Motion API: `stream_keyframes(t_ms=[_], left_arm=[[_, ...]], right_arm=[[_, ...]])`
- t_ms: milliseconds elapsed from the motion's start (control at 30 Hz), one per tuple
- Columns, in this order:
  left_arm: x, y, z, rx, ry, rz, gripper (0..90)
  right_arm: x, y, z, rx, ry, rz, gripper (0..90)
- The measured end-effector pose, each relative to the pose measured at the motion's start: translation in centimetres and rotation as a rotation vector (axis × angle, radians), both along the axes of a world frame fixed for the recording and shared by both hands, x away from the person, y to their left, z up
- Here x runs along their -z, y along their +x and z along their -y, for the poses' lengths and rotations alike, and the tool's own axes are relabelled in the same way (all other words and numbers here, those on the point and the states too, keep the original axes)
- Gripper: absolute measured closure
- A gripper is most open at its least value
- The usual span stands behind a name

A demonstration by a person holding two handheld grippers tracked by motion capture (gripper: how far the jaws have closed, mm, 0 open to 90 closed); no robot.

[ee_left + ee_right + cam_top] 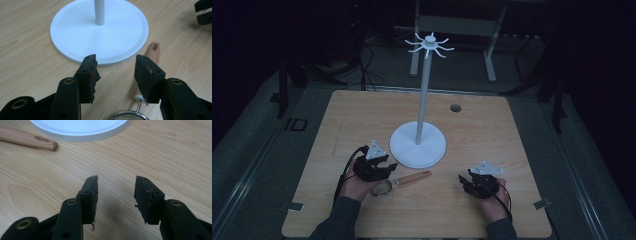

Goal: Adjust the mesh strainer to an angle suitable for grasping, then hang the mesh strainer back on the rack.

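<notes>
Wooden-handled, the strainer [401, 182] lies flat on the table [492, 130] just in front of the stand [418, 145], on the person's side of its white base. Its long axis runs slantwise: the mesh bowl sits at the near-left end, below the left gripper [384, 167], and the handle points away to the right, ending close to the base's rim without clearly touching it. In the left gripper view the handle [153, 51] shows its hanging hole at the far tip, beside the base [75, 32].

Left jaws stand spread, with nothing pinched; they hover over the neck where wire meets wood, the right-hand pad [147, 77] above the handle rather than pressing it. The right gripper [467, 182] rests well right of the stand, its jaws also spread and empty over bare wood, the handle's tip [27, 140] off to one side of it.

Judging from this, the risks lie in the pick-up. The strainer lies low, so jaws closing from above may scrape the table or catch only the thin wire neck, and the piece could pivot or slip out. A nudge along the handle would drive its tip into the base and skew the strainer. If the aim is to hang it by that hole on one of the hooks [430, 46] at the top of the stand, a grip near the bowl leaves a long lever that would swing, and a knock against the slender pole [422, 100] might rock the stand.
</notes>
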State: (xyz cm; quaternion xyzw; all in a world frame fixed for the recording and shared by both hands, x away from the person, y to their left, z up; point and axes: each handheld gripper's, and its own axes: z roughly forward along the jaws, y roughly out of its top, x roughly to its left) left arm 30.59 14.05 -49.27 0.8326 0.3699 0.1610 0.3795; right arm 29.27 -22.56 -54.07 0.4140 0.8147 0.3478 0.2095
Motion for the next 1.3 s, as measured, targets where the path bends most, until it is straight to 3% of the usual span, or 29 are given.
stream_keyframes(t_ms=[633, 767, 833, 1300], left_arm=[[-1.0, 1.1, 0.8, 0.082, 0.032, -0.060, 51.9], [-1.4, 1.2, 1.5, 0.120, 0.088, -0.104, 51.9], [-1.4, 1.2, 1.5, 0.120, 0.088, -0.104, 52.1], [-1.3, 2.0, 3.9, 0.201, 0.213, -0.183, 53.5]], right_arm=[[-0.1, 0.1, 0.4, 0.013, 0.015, -0.003, 50.0], [-0.2, 0.1, 0.4, 0.017, 0.011, 0.000, 50.5], [-0.2, 0.1, 0.5, 0.013, 0.011, 0.002, 50.5], [-0.2, 0.1, 0.5, 0.019, 0.009, 0.000, 50.2]])
